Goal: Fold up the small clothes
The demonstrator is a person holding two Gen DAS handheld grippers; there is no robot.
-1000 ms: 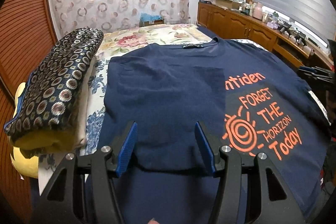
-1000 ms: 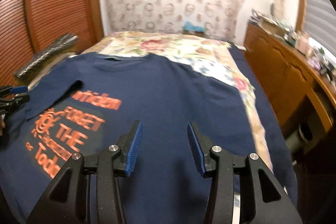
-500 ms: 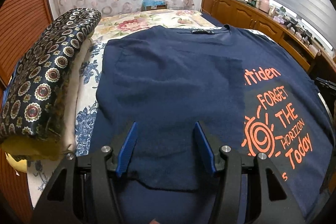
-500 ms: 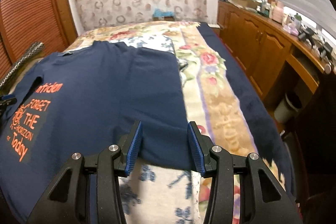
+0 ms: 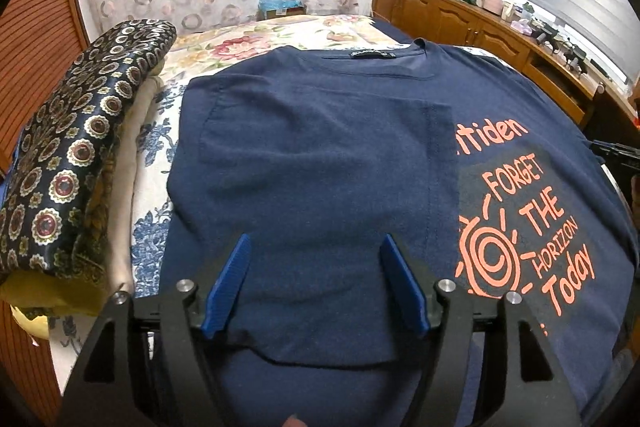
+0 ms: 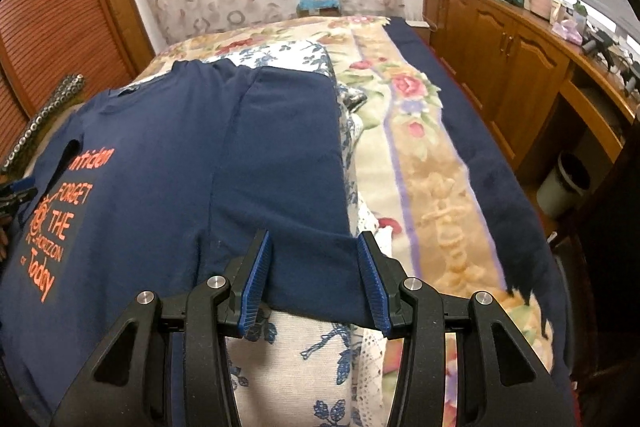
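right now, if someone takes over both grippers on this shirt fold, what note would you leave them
Left gripper: open, jaws just widened, over the folded-in flap, gripping nothing.
Right gripper: open, straddling the navy t-shirt's unfolded side near its hem corner, not pinching.
Shirt lies flat on the floral bedspread, orange print up; patterned bedding stack beside it.
Done: one side folded over.
Left: fold the other side in, then fold lengthwise.
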